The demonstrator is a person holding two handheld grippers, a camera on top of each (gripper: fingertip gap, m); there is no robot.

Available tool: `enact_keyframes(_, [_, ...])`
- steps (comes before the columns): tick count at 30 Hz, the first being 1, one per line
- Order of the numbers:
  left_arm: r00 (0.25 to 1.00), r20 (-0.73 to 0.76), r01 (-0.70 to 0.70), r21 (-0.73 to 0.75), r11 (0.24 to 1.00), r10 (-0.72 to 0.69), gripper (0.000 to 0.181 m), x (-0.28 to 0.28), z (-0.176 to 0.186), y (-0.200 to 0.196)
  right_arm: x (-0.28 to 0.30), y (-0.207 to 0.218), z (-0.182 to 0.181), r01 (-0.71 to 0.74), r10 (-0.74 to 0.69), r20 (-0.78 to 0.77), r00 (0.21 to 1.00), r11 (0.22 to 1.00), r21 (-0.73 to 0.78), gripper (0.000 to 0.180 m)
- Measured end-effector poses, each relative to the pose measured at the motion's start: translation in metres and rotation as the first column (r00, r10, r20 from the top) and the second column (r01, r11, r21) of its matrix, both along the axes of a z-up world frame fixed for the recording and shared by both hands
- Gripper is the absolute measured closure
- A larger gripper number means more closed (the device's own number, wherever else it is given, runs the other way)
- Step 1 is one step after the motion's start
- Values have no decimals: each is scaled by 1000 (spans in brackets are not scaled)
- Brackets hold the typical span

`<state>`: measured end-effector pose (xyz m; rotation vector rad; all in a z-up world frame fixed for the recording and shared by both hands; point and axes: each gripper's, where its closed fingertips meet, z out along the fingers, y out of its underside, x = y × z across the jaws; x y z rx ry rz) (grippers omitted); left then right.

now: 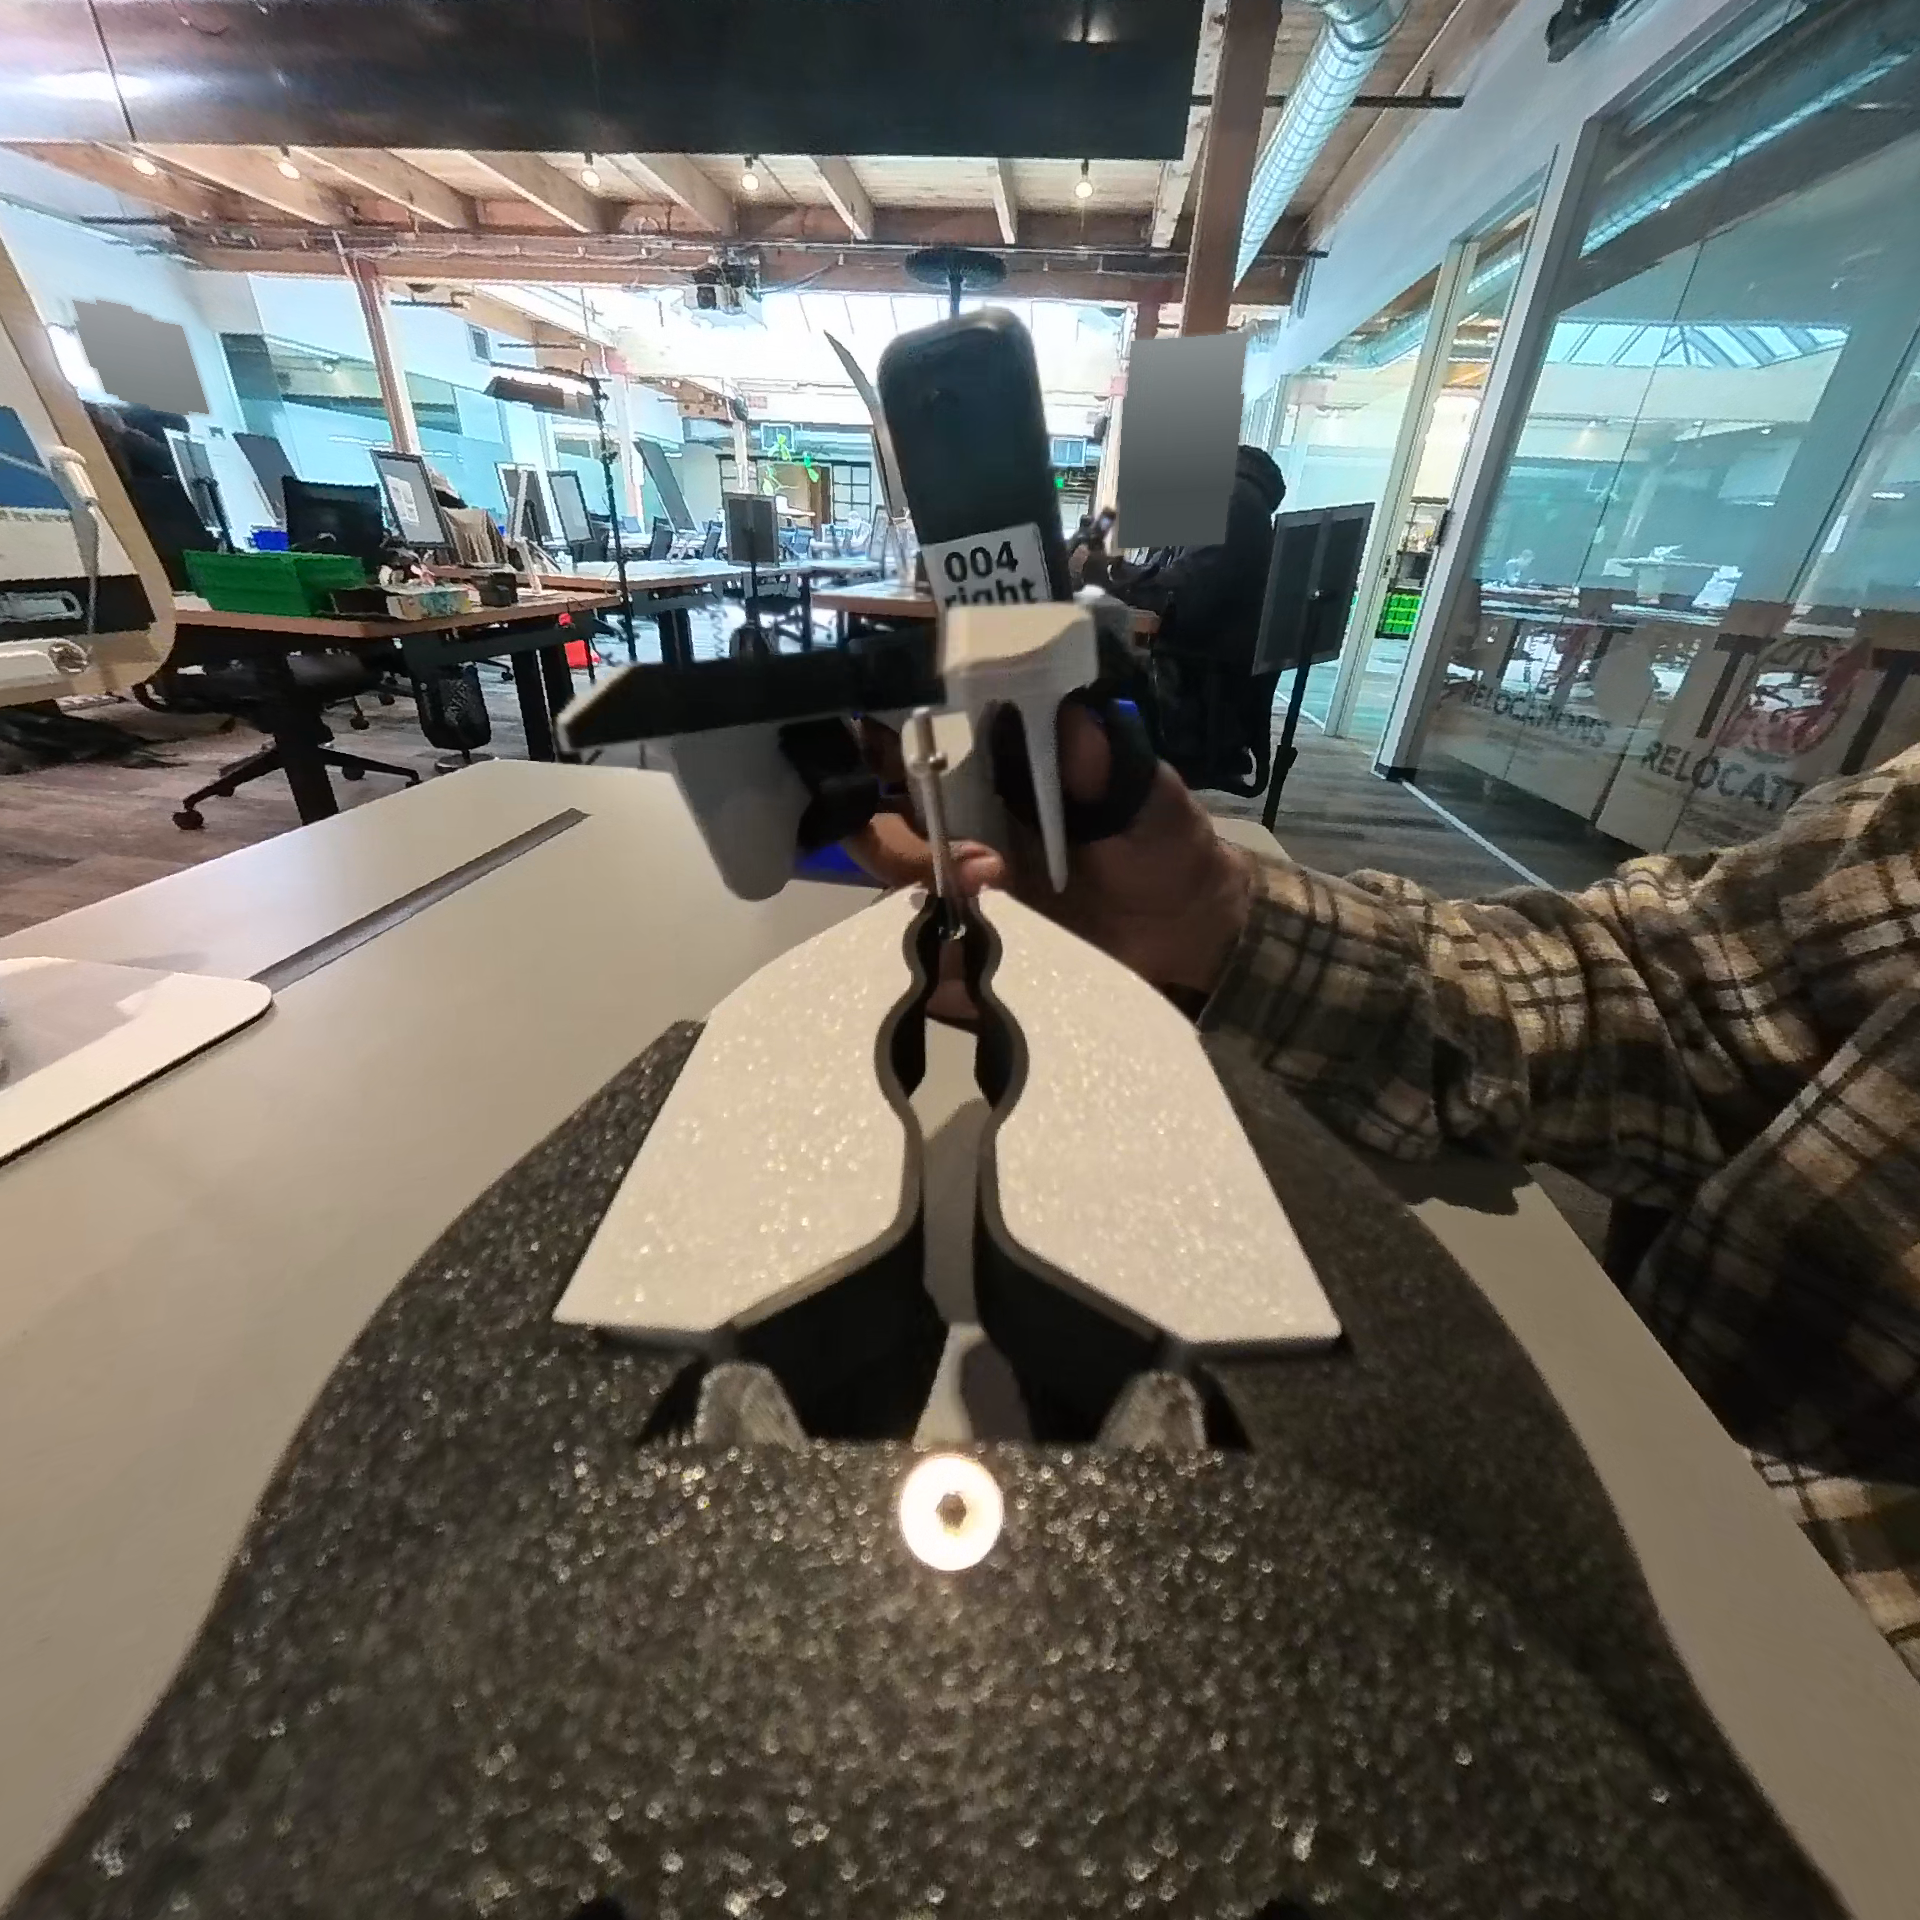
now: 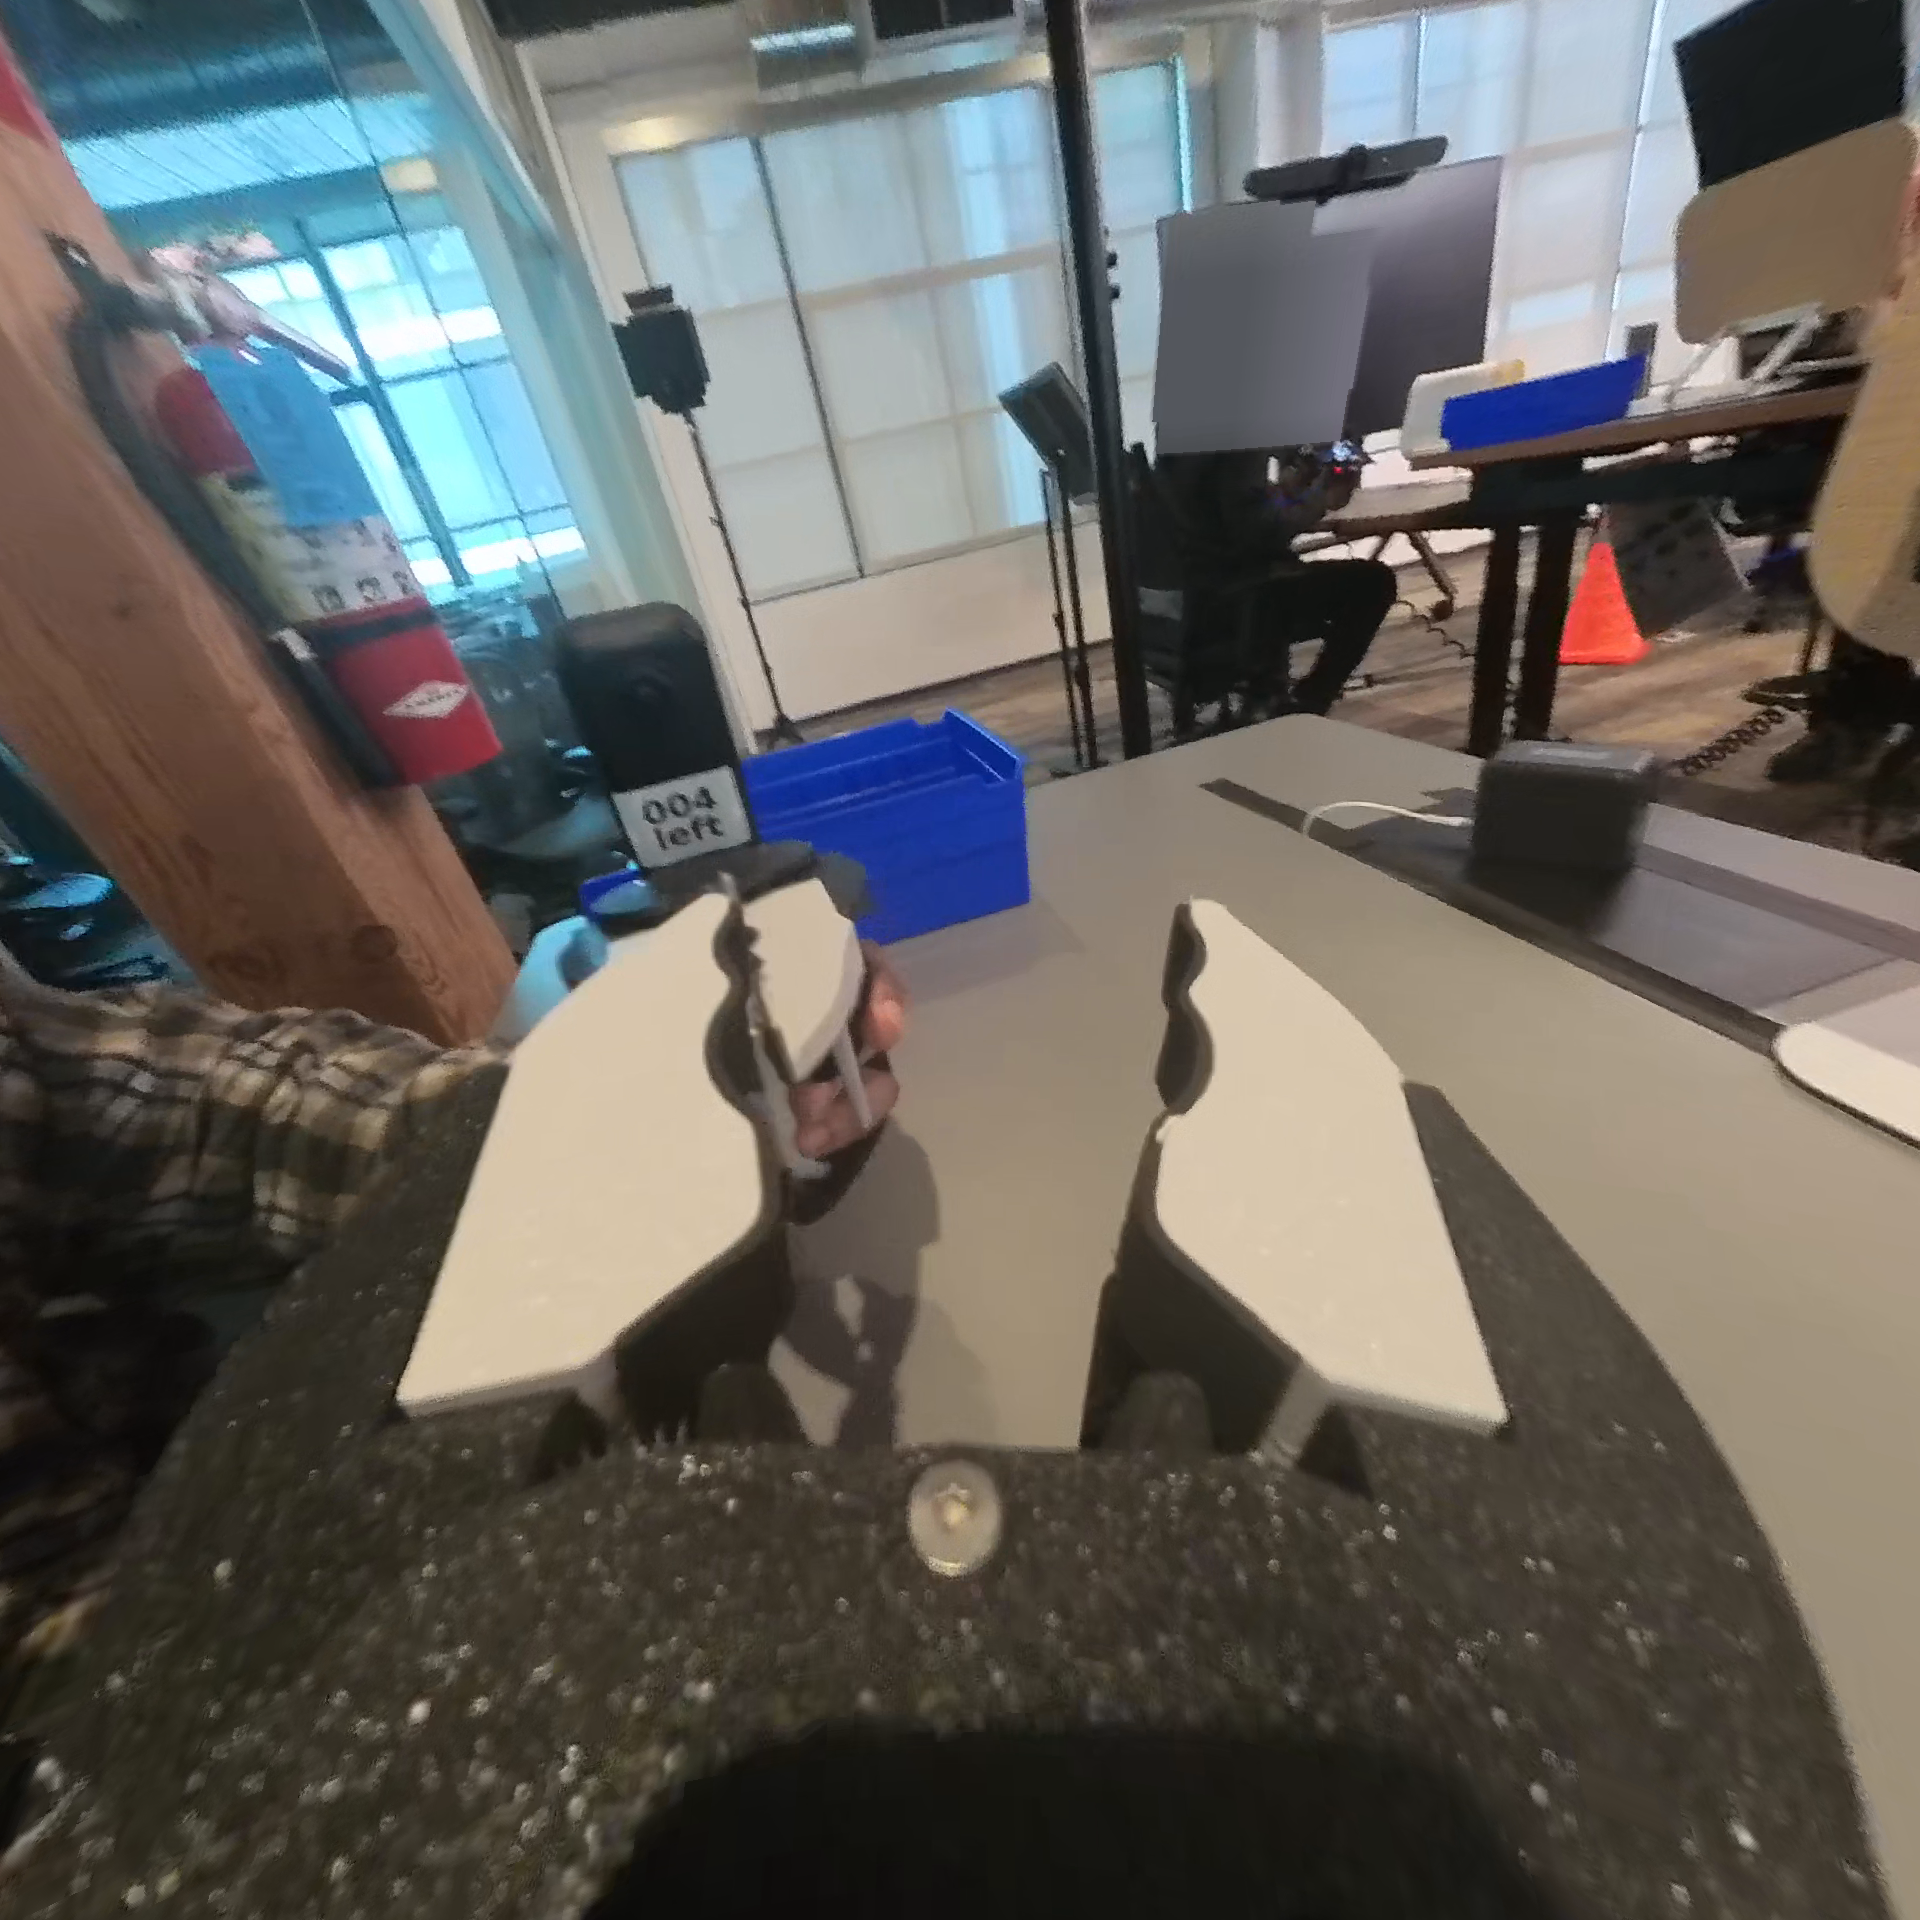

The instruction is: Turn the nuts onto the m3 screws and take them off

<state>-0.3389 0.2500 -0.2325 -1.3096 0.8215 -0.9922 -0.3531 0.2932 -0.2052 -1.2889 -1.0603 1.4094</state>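
Observation:
My left gripper (image 1: 951,930) is shut on the lower end of a thin metal m3 screw (image 1: 932,821). The screw stands up out of the fingertips, head on top. My right gripper (image 2: 956,925) is open and empty above the grey table (image 2: 1299,1039). In the right wrist view the left gripper (image 2: 795,987) shows edge-on just inside my right gripper's left finger (image 2: 623,1091), holding the screw (image 2: 774,1101). In the left wrist view the right gripper (image 1: 899,873) is just beyond the screw, held by a hand in a plaid sleeve. I cannot make out a nut.
A blue bin (image 2: 894,821) stands at the table's far edge. A black cube device (image 2: 1558,821) with a white cable sits by a dark slot (image 1: 416,904) in the table. A white pad (image 1: 104,1029) lies at the side. About 5 centimetres separates my left fingertips from my right.

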Motion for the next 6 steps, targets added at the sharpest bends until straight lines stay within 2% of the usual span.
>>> enact_keyframes(3, [1000,-2,13,-8,1000,-13,178,4,-3,-1,-10,-14,3,-36,36,-7,999,999,20,102])
enact_keyframes(6, [1000,-6,6,-6,1000,-6,178,5,-2,-1,-10,-8,-4,3,-5,27,1000,999,45,101])
